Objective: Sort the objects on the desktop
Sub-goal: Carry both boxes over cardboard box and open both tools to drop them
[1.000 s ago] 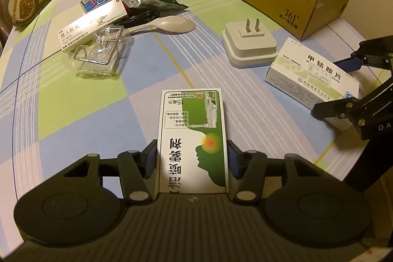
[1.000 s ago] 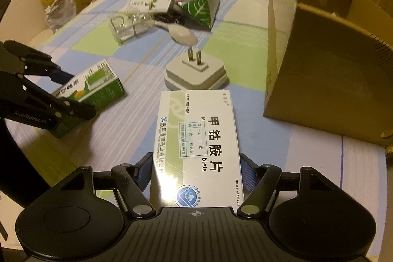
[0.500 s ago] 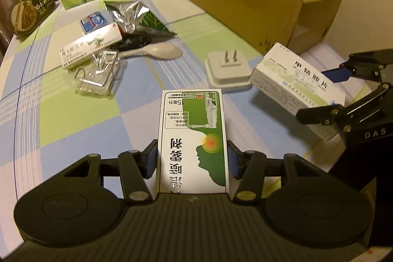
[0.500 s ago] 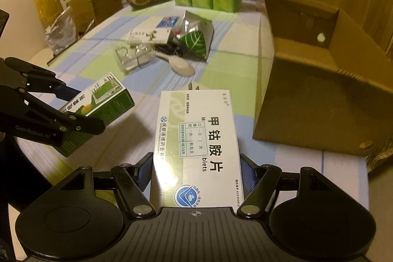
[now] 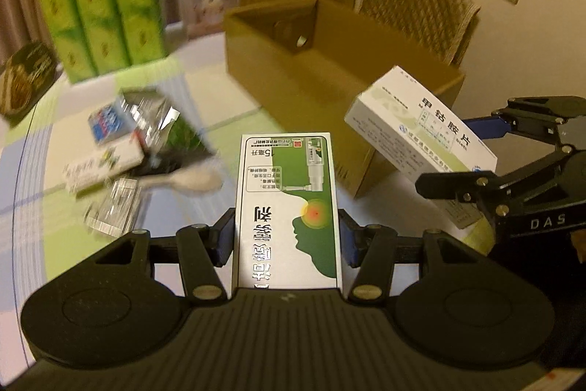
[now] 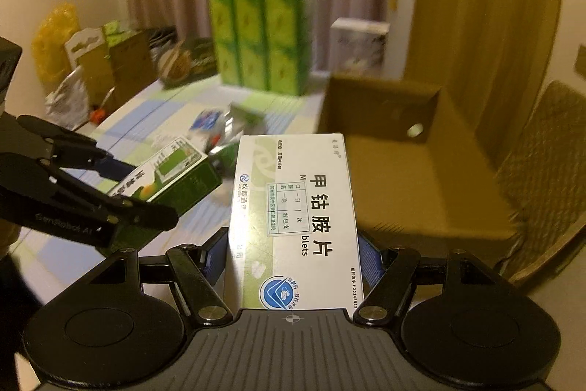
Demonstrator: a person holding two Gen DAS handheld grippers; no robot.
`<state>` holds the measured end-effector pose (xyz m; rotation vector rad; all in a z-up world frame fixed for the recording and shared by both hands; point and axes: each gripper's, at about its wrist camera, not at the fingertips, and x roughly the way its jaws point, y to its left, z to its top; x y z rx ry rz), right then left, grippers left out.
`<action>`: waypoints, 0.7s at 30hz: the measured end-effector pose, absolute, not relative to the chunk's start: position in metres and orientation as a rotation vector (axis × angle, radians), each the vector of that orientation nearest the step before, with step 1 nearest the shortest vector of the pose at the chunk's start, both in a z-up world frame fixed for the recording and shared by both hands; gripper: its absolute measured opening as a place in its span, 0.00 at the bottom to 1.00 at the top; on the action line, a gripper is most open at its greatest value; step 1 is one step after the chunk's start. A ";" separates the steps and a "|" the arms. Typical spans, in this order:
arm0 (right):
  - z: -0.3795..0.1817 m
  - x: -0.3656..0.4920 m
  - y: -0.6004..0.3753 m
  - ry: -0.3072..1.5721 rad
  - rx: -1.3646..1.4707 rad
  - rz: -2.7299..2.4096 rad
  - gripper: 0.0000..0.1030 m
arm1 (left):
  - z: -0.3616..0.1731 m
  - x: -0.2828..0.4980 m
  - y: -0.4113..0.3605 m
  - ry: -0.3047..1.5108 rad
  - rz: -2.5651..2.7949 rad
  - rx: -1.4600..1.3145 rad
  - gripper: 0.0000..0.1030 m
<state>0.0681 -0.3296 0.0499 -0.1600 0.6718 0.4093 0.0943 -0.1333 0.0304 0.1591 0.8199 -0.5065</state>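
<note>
My left tool [image 5: 285,237] clamps the green-and-white spray carton [image 5: 287,204], my right tool [image 6: 293,259] the white tablet carton [image 6: 295,218] — open brown cardboard box [image 6: 410,171] ahead, nearer my right.

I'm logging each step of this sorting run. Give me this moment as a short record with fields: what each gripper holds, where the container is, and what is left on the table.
left gripper: shut on green nasal spray box, held in the air
right gripper: shut on white tablet box, held in the air
cardboard box: open, on the table ahead of both grippers
left on table: white spoon, foil packet, small medicine boxes, blurred
</note>
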 end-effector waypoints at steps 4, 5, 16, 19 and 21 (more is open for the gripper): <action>0.067 0.088 -0.352 0.640 -0.156 0.353 0.66 | 0.049 0.110 -0.159 0.785 -0.537 0.150 0.49; 0.069 0.093 -0.357 0.637 -0.155 0.341 0.66 | 0.053 0.114 -0.166 0.778 -0.544 0.149 0.49; 0.068 0.158 -0.404 0.638 -0.081 0.278 0.66 | 0.064 0.162 -0.224 0.766 -0.580 0.109 0.49; 0.064 0.170 -0.412 0.642 -0.059 0.268 0.66 | 0.062 0.174 -0.234 0.772 -0.577 0.089 0.49; 0.061 0.177 -0.417 0.645 -0.042 0.262 0.66 | 0.059 0.182 -0.241 0.778 -0.574 0.077 0.49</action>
